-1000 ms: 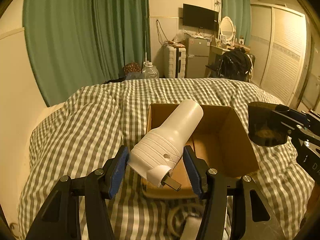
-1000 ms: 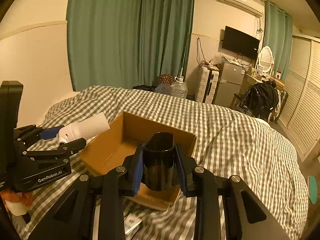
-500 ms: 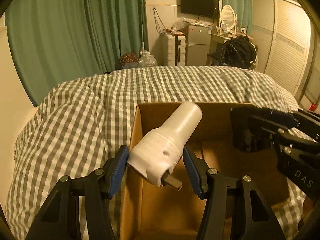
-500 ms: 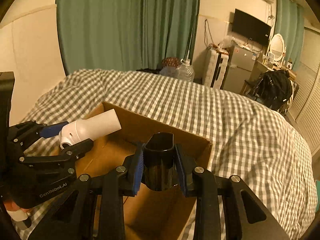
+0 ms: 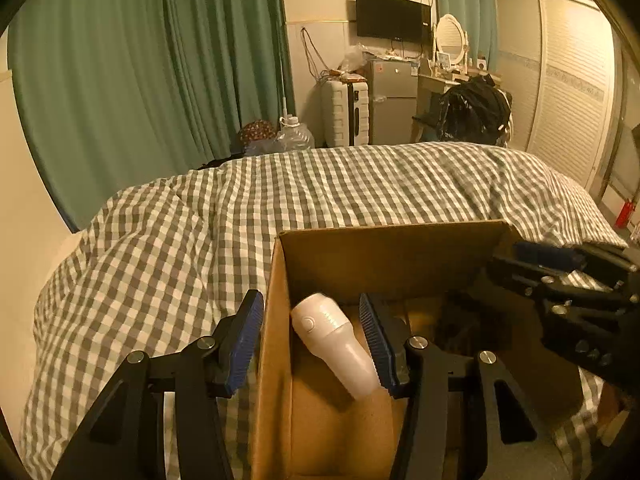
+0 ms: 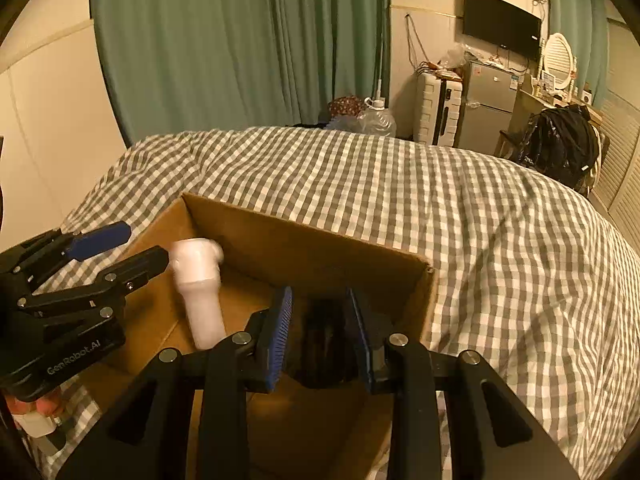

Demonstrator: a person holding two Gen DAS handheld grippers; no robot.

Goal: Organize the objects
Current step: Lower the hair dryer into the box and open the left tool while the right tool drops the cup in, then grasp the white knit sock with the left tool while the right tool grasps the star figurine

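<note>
An open cardboard box [image 5: 384,232] [image 6: 304,228] sits on the checked bed cover. A white handheld device [image 5: 332,344] [image 6: 198,280] tips nose-down inside the box at its left wall, blurred, free of the pads. My left gripper [image 5: 310,340] [image 6: 132,248] straddles that wall; its jaws are closing a little with nothing pressed between them. My right gripper [image 6: 320,332] [image 5: 504,264] hangs over the right side of the box. Its jaws are opening, and a black cup [image 6: 324,344] sits low between the pads with a gap on its left.
The grey-and-white checked duvet [image 5: 160,260] spreads all round the box. Green curtains [image 5: 140,60] hang behind the bed. A white suitcase [image 5: 346,112], a small fridge [image 5: 390,100] and a black backpack [image 5: 474,114] stand beyond its far edge.
Both grippers moved forward and down over the box. The white device slipped from the left pads and dropped into the box. The right pads spread and the black cup sank between them.
</note>
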